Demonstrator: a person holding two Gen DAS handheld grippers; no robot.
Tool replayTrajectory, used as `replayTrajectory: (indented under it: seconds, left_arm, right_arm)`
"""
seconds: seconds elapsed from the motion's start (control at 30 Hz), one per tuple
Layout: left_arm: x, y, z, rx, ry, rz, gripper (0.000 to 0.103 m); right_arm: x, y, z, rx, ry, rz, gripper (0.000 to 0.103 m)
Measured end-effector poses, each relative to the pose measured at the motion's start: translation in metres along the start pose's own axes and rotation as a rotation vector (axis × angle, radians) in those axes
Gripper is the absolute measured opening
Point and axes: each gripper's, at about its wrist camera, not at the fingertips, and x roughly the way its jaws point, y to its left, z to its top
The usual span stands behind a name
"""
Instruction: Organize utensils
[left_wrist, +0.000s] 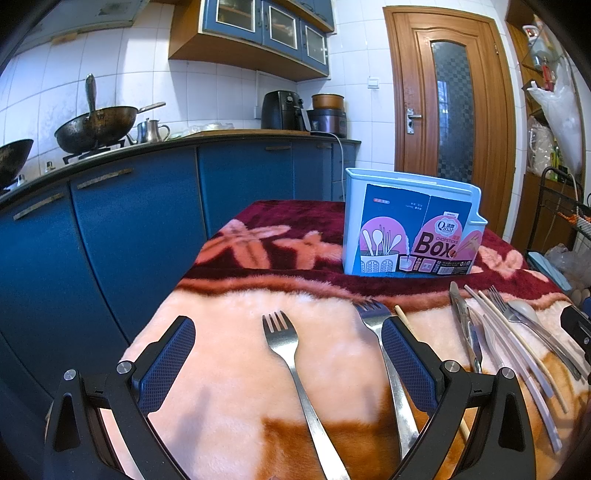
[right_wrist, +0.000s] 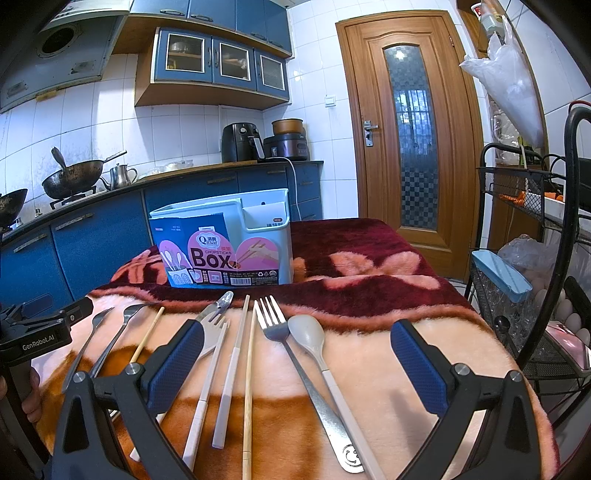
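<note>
Your left gripper (left_wrist: 288, 354) is spread wide over a steel fork (left_wrist: 291, 365) on the plush pink-and-maroon blanket (left_wrist: 229, 387). Your right gripper (right_wrist: 297, 354) gapes just as wide over a grey plastic spoon (right_wrist: 308, 334). Both sit nearer you than the pale-blue plastic chopstick box (right_wrist: 266, 229), which holds nothing visible.

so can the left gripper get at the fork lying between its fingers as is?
Probably yes: the left gripper is open, the fork lies alone on the blanket between its fingers, nothing over it.
</note>
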Motion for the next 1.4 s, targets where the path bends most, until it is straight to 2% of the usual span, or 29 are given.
replayTrajectory:
  seconds: [0.47,0.83,0.9,1.07,1.17,1.27,1.37,1.4]
  left_arm:
    - [0.000,0.002,0.000,0.002,0.006,0.000,0.101]
    - [0.005,0.005,0.001,-0.015,0.037,-0.019,0.101]
    - [0.008,0.005,0.001,-0.019,0.052,-0.034,0.101]
    - [0.021,-0.002,0.006,0.033,0.166,-0.074,0.101]
    - [0.018,0.003,0.013,0.022,0.186,-0.090,0.101]
    - [0.021,0.010,0.021,0.015,0.249,-0.108,0.101]
    - [0.027,0.019,0.026,0.013,0.308,-0.096,0.101]
    - [0.029,0.022,0.027,0.015,0.323,-0.081,0.101]
  right_arm:
    - [-0.001,0.002,-0.001,-0.001,0.001,-0.001,0.103]
    - [0.008,-0.002,0.002,0.002,0.062,-0.002,0.103]
    - [0.014,-0.002,0.005,0.004,0.134,-0.032,0.103]
    - [0.021,-0.010,0.017,0.027,0.268,-0.017,0.103]
    - [0.029,-0.018,0.022,0.043,0.371,-0.022,0.103]
    - [0.035,-0.022,0.026,0.030,0.436,-0.033,0.103]
    - [0.040,-0.026,0.031,0.005,0.486,-0.039,0.095]
    - [0.043,-0.028,0.033,0.003,0.504,-0.033,0.088]
